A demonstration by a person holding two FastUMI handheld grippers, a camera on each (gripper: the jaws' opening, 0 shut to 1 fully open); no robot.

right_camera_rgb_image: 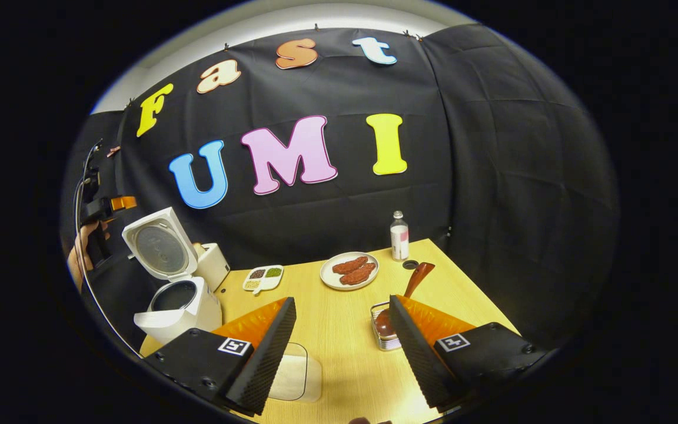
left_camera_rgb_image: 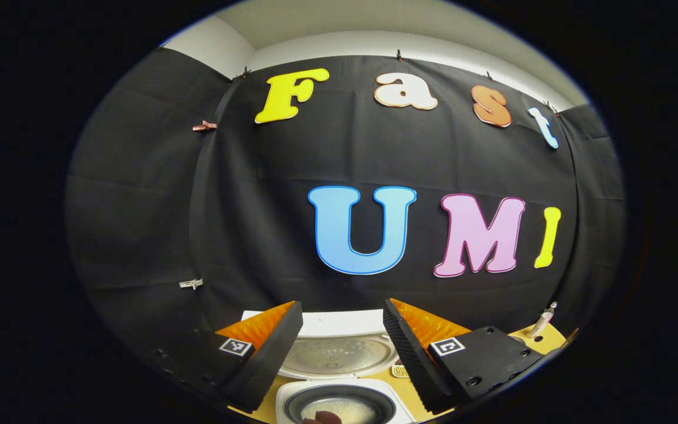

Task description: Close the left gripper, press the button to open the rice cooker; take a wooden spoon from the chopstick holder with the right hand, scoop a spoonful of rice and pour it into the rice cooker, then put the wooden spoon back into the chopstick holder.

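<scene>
Black cloth (right_camera_rgb_image: 492, 176) covers the booth on all visible sides. It hangs in creased panels, and seams run down where panels meet at the corners. Small clips (left_camera_rgb_image: 204, 126) fasten the cloth at its upper edge and along one seam at 9 o'clock in the left gripper view. Above the cloth, at 12 o'clock, a pale wall (left_camera_rgb_image: 409, 44) meets a pale ceiling (left_camera_rgb_image: 339, 17). A light wooden table (right_camera_rgb_image: 339, 335) occupies the lower middle of the right gripper view, with its far corner toward 1 o'clock. Even light falls on the tabletop.
</scene>
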